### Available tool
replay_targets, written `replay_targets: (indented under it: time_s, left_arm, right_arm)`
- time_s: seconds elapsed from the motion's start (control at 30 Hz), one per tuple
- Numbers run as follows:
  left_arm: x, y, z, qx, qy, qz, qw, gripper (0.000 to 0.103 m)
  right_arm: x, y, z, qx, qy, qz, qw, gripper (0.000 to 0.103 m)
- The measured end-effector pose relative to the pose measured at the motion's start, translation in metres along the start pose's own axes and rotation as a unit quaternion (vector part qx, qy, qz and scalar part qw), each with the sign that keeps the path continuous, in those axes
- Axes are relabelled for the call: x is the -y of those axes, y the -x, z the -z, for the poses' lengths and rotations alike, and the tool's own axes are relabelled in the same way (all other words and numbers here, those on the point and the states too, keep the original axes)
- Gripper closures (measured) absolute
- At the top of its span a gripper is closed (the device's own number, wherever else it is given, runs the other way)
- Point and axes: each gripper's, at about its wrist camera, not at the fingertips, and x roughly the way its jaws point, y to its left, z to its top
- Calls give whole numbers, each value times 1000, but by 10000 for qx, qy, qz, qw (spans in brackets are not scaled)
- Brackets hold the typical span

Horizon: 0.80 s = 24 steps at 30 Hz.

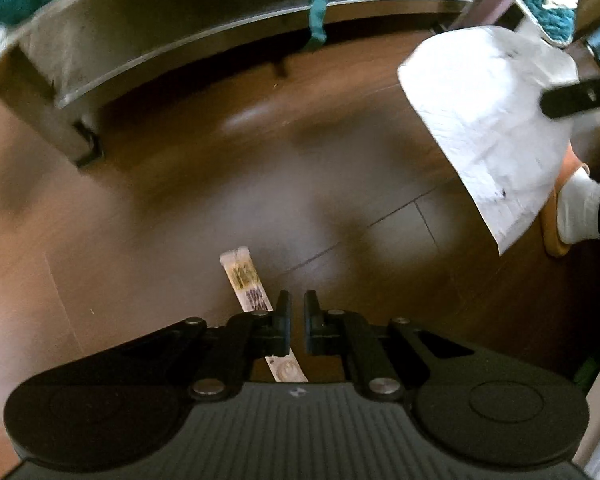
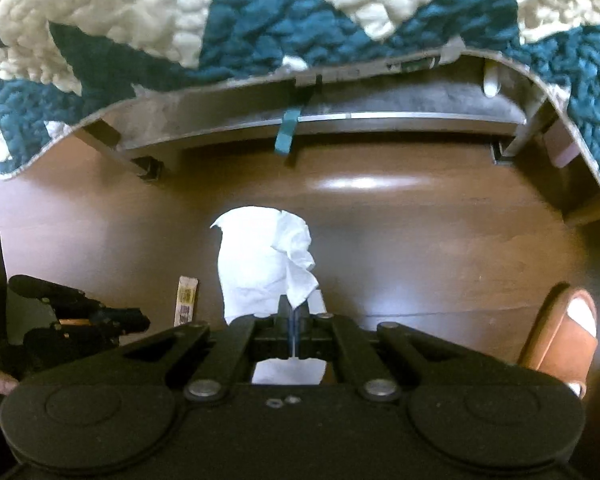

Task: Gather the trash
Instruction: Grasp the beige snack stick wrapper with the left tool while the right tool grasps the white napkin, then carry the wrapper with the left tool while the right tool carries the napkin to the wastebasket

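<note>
Hanging lengthwise from the left tool (image 1: 297,322), wrapper (image 1: 246,280).

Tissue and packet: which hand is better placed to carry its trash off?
Right, marginally. The right hand-held gripper pinches the tissue squarely between its pads. The left hand-held gripper holds the packet askew beside one finger. No bin is in view.

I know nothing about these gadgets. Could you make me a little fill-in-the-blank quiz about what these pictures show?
1. The right gripper is shut on a tissue coloured ___.
2. The narrow printed wrapper shows behind the left gripper, against the brown ___.
3. The brown slipper holds a foot in a white ___.
Missing words: white; floor; sock.
</note>
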Motion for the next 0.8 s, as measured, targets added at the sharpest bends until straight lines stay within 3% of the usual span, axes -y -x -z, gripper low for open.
replay_targets:
  time_s: [0.27,0.33,0.47,0.8]
  left_arm:
    - [-24,-52,3,-453,952,265,9941,89]
    - [-26,-67,6,-558,1115,219,9920,81]
    - [-32,-96,9,-650,1436,7,9875,39]
    - [-23,-134,15,-652,1261,-263,9895,39]
  right_arm:
    - [0,-24,-6,-244,-115,-255,9993,103]
    - [-2,-29,-8,-308,-135,-336,9989,103]
    - [-2,-34,-10,-387,-171,-419,9982,103]
    - [1,-44,-9,-510,-333,-347,9975,103]
